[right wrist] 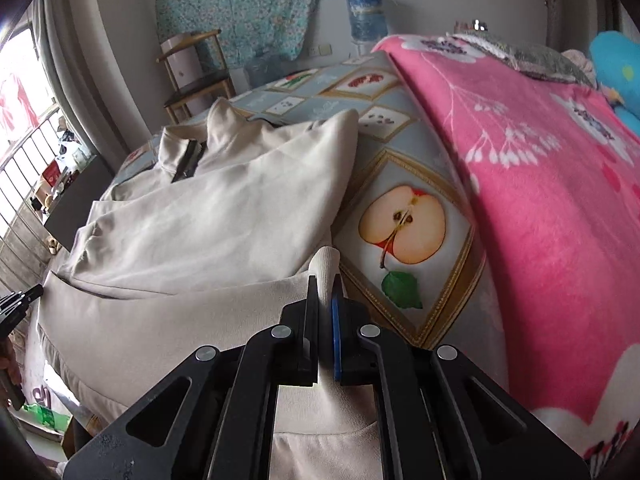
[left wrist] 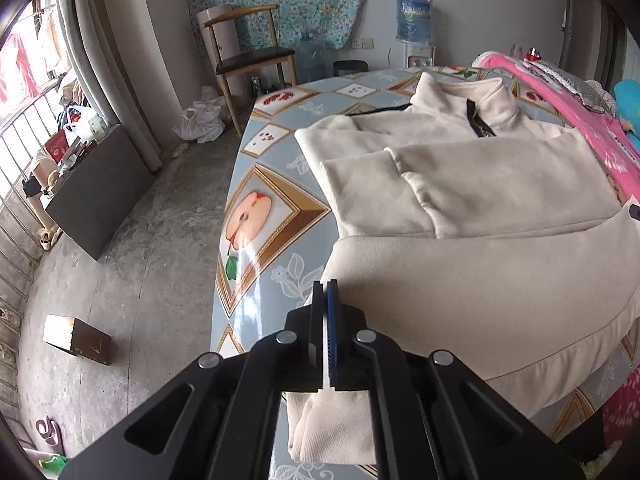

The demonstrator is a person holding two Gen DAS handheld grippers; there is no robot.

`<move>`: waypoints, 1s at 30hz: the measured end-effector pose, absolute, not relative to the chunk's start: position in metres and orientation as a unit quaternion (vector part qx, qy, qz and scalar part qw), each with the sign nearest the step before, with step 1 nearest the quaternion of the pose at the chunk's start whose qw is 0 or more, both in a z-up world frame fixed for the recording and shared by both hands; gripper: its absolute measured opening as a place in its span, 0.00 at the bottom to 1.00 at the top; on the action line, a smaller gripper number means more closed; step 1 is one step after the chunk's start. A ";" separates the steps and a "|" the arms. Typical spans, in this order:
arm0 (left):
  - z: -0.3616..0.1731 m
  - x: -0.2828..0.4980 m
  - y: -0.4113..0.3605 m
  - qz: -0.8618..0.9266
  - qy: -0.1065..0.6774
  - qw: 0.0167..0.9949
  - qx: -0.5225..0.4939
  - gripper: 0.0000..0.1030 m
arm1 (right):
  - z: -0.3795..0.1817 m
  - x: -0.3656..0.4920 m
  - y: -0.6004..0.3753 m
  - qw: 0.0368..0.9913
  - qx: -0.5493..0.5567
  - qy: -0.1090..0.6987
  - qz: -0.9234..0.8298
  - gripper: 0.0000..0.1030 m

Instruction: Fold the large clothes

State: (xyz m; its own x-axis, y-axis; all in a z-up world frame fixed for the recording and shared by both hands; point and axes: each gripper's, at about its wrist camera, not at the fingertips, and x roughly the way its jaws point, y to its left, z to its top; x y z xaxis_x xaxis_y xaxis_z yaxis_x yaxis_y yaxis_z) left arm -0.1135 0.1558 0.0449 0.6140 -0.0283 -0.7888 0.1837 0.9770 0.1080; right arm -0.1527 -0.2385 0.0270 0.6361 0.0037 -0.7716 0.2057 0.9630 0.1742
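A cream fleece jacket (left wrist: 472, 184) with a dark zip and stand-up collar lies on the table (left wrist: 256, 216), both sleeves folded across its body. My left gripper (left wrist: 325, 286) is shut on the jacket's bottom hem at its left corner; the fabric hangs below the jaws. My right gripper (right wrist: 325, 278) is shut on the hem at the jacket's (right wrist: 224, 216) right corner, a fold of cloth poking up between the fingers. The lower part of the jacket is lifted off the table (right wrist: 416, 148) between the two grippers. The left gripper's tip shows at the left edge of the right wrist view (right wrist: 22, 298).
The table has a blue fruit-print cloth. A pink flowered blanket (right wrist: 540, 184) lies along the table's right side. A wooden chair (left wrist: 248, 48), water bottles (left wrist: 412, 16) and bags stand at the far wall. A dark cabinet (left wrist: 100, 184) and a small box (left wrist: 76, 338) are on the floor left.
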 end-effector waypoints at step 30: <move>0.095 0.160 0.079 -0.211 0.513 0.818 -0.155 0.51 | 0.083 0.137 -0.219 0.847 0.220 0.471 0.108 0.61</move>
